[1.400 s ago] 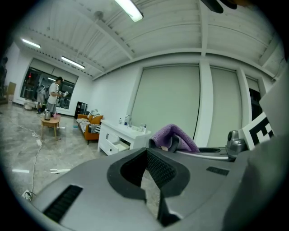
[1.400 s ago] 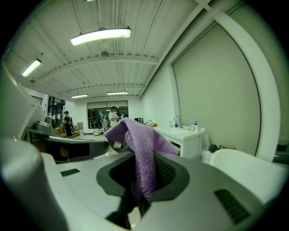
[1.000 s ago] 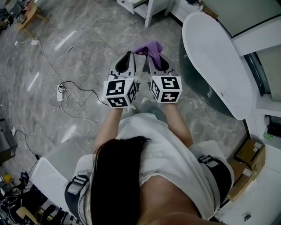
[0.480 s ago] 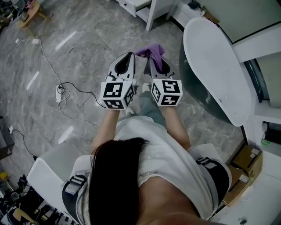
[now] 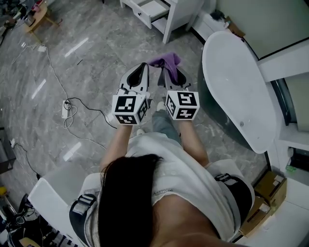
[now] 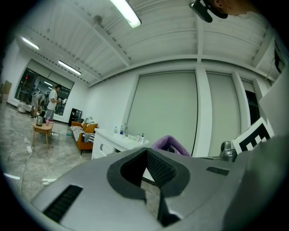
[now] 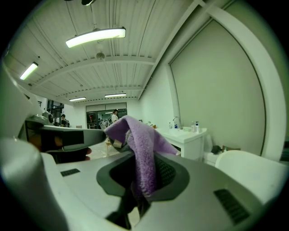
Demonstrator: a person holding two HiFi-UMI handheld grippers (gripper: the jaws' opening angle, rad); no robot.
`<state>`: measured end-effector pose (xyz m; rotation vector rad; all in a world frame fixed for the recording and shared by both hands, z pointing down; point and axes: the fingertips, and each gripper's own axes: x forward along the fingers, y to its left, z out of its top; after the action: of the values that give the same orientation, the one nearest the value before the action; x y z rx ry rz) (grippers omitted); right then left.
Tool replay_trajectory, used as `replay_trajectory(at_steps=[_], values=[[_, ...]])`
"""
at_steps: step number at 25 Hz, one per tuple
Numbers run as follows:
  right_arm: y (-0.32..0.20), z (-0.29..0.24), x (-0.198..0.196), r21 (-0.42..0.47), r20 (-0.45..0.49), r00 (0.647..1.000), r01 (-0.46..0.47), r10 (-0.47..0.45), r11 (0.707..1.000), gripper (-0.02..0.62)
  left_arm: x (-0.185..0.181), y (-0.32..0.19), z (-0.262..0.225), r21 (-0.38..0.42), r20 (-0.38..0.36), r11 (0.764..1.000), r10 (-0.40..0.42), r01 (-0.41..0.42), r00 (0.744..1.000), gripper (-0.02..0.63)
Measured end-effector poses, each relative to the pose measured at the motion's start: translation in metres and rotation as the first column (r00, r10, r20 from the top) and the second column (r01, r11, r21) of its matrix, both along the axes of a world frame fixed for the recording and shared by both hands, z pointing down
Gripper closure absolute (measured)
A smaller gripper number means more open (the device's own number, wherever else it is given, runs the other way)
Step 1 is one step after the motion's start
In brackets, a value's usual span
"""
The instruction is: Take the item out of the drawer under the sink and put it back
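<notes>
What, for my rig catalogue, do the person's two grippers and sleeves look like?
Both the left gripper and right gripper have pale grey tapered shells with black ribbed pads. Each carries a cube of black-and-white square markers. No cables show. The person wears a white short-sleeved top.

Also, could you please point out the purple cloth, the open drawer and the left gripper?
purple cloth [image 7: 143, 153]: right gripper view, the fold between the jaws.
open drawer [image 5: 153, 8]: head view, its bare inside.
left gripper [image 6: 146, 151]: left gripper view, its fingertips.
</notes>
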<state>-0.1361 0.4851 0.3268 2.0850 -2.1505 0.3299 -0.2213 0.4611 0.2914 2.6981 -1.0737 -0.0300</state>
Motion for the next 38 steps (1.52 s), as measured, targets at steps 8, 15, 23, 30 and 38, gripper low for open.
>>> replay_trajectory(at_steps=[8,15,23,30,38], values=[[-0.051,0.001,0.023,-0.013,-0.008,0.999,0.038,-0.038,0.999,0.509,0.023,-0.051,0.007,-0.032,0.006,0.999,-0.042,0.042,0.999,0.601],[-0.076,-0.006,0.051,-0.008,0.003,0.999,0.039,-0.039,0.999,0.509,0.052,-0.073,0.0,-0.025,-0.003,0.999,-0.025,0.025,1.0,0.601],[-0.103,-0.009,0.083,-0.009,-0.002,0.999,0.05,-0.05,0.999,0.509,0.083,-0.095,-0.002,-0.021,0.005,1.0,-0.022,0.022,1.0,0.601],[-0.13,-0.007,0.107,-0.01,0.007,0.997,0.083,-0.083,0.996,0.509,0.11,-0.12,0.0,-0.017,0.026,0.999,-0.045,0.045,0.999,0.601],[-0.146,-0.007,0.136,-0.004,0.067,0.993,0.093,-0.093,0.996,0.509,0.138,-0.136,0.002,-0.035,0.014,0.998,-0.053,0.053,0.999,0.601]])
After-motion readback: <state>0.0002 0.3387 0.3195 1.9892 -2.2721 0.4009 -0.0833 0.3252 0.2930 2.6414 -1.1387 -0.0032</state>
